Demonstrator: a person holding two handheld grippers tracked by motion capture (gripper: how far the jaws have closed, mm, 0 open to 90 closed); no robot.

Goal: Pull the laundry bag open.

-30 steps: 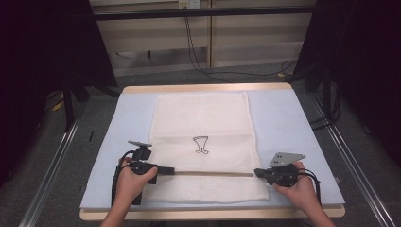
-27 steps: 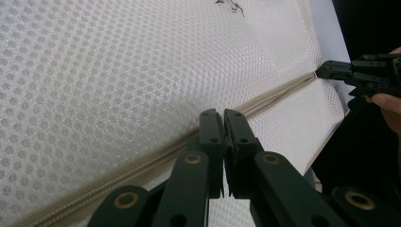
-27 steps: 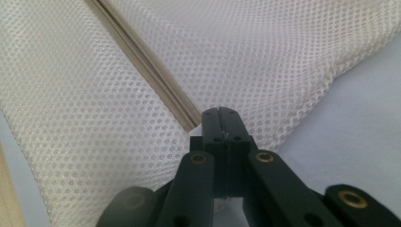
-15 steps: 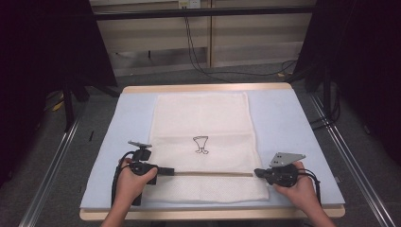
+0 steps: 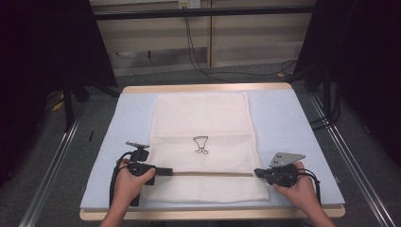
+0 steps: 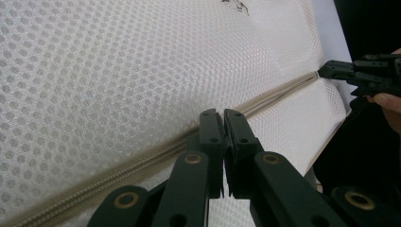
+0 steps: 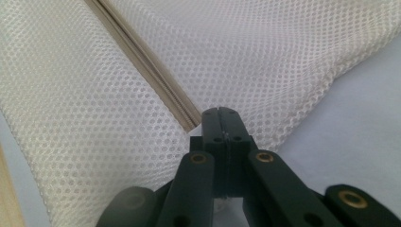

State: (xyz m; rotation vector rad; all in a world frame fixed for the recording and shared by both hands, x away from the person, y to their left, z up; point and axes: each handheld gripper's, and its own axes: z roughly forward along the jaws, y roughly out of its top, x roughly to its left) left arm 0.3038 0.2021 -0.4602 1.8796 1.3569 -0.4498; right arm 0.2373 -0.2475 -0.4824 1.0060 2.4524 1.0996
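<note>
I compare this moment with the frames from a second ago and find no change: both hands hold position, so the zip operation on the bag is at a standstill. Count: one wooden table with a pale blue mat (image 5: 293, 123); one white mesh laundry bag (image 5: 203, 123) lying flat at its centre; one beige zipper (image 5: 213, 174) across its near end; two grippers. Left gripper (image 5: 166, 172) is clenched at the zipper's left end; right gripper (image 5: 257, 173) is clenched on the bag's right zipper end.
</note>
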